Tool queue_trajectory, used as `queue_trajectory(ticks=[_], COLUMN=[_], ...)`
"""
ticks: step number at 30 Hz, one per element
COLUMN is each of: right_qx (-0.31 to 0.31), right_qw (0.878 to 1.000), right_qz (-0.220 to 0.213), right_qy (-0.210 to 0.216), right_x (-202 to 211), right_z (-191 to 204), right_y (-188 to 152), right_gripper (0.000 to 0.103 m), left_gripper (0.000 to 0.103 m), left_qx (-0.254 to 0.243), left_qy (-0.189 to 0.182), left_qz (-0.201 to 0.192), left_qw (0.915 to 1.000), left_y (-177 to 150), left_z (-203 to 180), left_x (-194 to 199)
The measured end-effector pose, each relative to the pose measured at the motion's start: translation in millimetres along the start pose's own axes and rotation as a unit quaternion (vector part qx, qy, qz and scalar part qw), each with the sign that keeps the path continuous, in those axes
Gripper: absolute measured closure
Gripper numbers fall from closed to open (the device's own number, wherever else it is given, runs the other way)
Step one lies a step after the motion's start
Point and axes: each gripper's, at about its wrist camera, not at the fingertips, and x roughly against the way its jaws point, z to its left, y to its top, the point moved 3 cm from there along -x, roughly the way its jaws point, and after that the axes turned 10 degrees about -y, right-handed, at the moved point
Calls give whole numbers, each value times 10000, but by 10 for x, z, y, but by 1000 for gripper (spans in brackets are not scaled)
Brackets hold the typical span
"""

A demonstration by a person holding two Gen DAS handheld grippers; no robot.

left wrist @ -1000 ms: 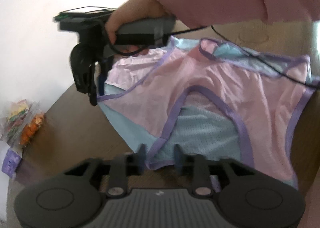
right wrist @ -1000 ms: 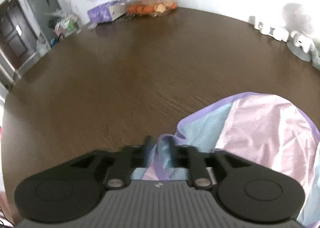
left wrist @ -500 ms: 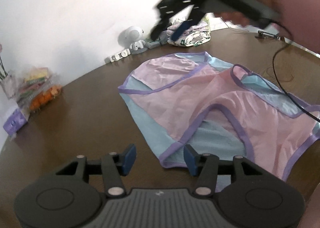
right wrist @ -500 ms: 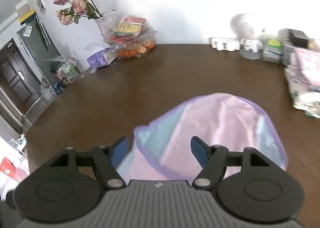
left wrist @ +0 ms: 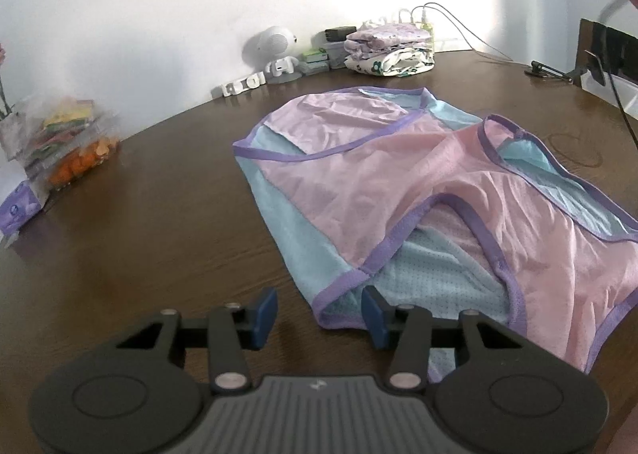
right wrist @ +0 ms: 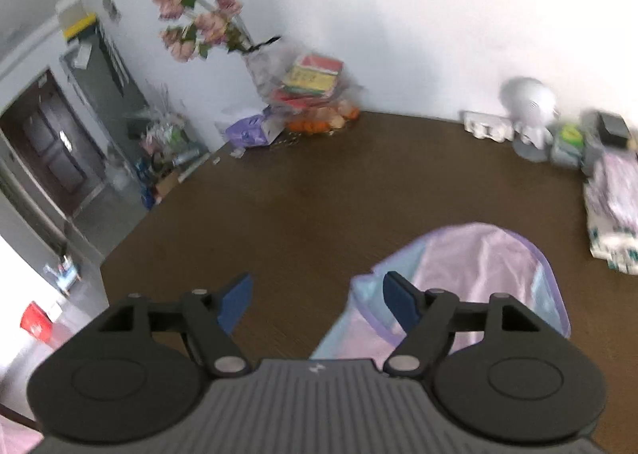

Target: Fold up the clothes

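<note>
Both grippers are empty and spread wide. The left gripper (left wrist: 317, 314) sits low over the brown wooden table (left wrist: 151, 214), blue fingers well apart, and the near corner of the pink and light-blue garment (left wrist: 382, 190) lies right in the gap between them, its purple-trimmed hem just ahead of the tips and closer to the right-hand finger. Nothing is pinched; the cloth rests flat on the wood.

The garment spreads away from the left gripper toward the back wall: pink panels on top, a light-blue mesh layer showing at the near opening, purple binding (left wrist: 402, 242) along every edge. One flap is folded over on the far side, toward the white robot-shaped figure (left wrist: 277, 55). Behind the garment, against the wall, sits a stack of folded clothes (left wrist: 388, 51), floral prints, well apart from the piece on the table.

In the right wrist view, the right gripper (right wrist: 317, 300) is higher up, fingers held wide apart, nothing between them but bare table. The garment (right wrist: 478, 266) lies below and off to that gripper's right side; its rounded, purple-edged end reaches under the right-hand finger, though whether finger and cloth touch I cannot tell, and the view is blurred.

Left of the garment, at the table's far edge, there is a clear bag of snacks and oranges (left wrist: 67, 147), with a purple tissue pack (right wrist: 247, 131) beside it and a bunch of pink flowers (right wrist: 195, 23) standing above.
</note>
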Motion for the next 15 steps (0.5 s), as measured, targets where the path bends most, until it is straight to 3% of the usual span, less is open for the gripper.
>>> queue_trajectory(ticks=[4, 8, 11, 14, 15], right_qx=[262, 290, 118, 50, 40], right_qw=[9975, 9880, 9840, 9826, 9831], right_qz=[542, 1143, 1421, 1504, 1493], right_qy=[-381, -995, -1064, -1091, -1055], right_x=[-726, -1618, -1991, -2160, -2182], right_z=[336, 351, 276, 214, 205], right_y=[126, 24, -115, -168, -178], right_gripper=[32, 49, 55, 72, 84], left_gripper=[57, 70, 81, 91, 94], left_qx=[-164, -347, -484, -621, -667], left_qy=[-50, -102, -142, -181, -194], left_qz=[-76, -160, -222, -285, -306], left_qw=[9998, 9992, 9985, 9975, 9971], left_y=[-17, -34, -46, -59, -63], left_z=[-28, -60, -85, -109, -118], left_x=[-10, -16, -20, -24, -25])
